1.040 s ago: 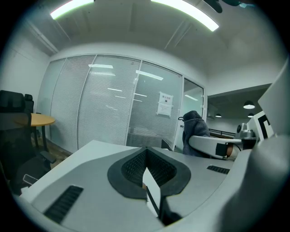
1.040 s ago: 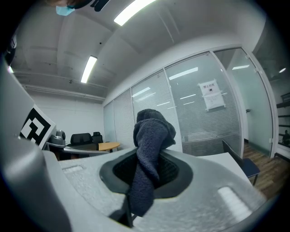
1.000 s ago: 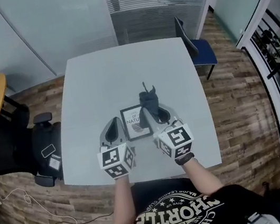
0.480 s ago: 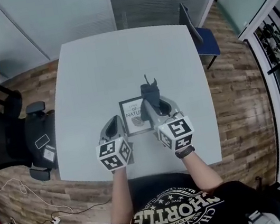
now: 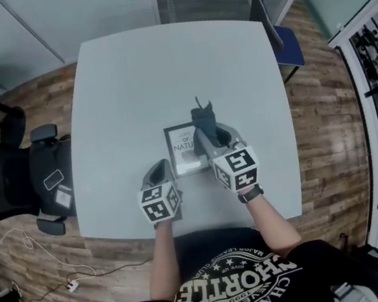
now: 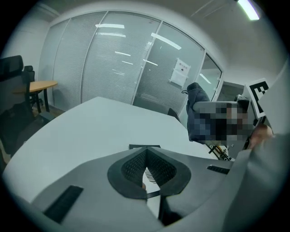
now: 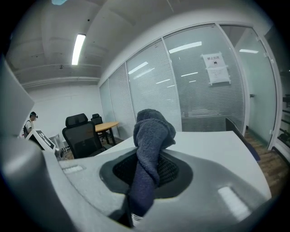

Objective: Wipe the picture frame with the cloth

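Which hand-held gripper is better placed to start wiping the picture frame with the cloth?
Right. The right hand-held gripper is shut on the cloth, right by the picture frame. The left hand-held gripper, jaws together near the frame's lower left corner, holds no cloth.

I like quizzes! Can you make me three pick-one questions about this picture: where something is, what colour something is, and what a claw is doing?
1. Where is the picture frame?
A) flat on the white table
B) on the black chair
C) on the floor

2. What colour is the cloth?
A) yellow
B) dark blue
C) pink

3. What is the right claw doing?
A) open and empty
B) shut on the cloth
C) shut on a cup

Answers:
1 A, the head view shows it lying on the table before the person.
2 B, it looks dark blue in the right gripper view.
3 B, the cloth is pinched between its jaws.
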The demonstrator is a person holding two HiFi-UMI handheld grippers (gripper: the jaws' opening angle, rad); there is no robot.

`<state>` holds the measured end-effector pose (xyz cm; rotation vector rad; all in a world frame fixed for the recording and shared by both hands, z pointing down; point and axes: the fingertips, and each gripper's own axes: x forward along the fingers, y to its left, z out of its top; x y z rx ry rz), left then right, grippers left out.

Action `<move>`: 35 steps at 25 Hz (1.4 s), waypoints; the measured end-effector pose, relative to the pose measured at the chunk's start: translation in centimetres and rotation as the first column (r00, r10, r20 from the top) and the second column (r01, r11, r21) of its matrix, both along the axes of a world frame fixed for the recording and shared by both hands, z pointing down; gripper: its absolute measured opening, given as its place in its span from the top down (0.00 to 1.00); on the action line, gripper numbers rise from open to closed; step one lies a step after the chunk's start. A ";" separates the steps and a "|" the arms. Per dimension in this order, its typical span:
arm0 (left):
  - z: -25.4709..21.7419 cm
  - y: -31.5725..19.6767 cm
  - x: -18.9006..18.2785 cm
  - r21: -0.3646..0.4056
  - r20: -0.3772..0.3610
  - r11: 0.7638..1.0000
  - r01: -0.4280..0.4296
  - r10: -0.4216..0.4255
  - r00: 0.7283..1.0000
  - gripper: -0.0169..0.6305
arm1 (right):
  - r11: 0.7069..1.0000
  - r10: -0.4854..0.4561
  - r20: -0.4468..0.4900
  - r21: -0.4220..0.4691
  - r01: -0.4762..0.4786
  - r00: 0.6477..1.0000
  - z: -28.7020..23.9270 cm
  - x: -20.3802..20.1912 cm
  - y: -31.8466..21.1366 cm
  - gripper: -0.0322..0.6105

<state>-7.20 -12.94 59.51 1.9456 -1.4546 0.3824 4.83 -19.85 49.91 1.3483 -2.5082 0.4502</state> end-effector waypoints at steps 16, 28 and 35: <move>10.3 2.8 1.7 -0.215 -0.039 0.973 -0.088 0.082 0.996 0.96 | 0.932 -0.358 -0.273 -0.158 0.326 0.893 11.4 -7.1 -4.9 0.84; 13.4 3.3 2.4 -0.291 -0.066 0.951 -0.110 0.095 0.993 0.96 | 0.571 -0.771 -0.569 -0.419 0.706 0.287 20.3 -11.1 -4.0 0.84; 14.7 3.6 2.4 -0.322 -0.063 0.941 -0.101 0.086 0.994 0.96 | 0.471 -0.823 -0.552 -0.526 0.708 0.138 22.5 -12.3 -3.3 0.84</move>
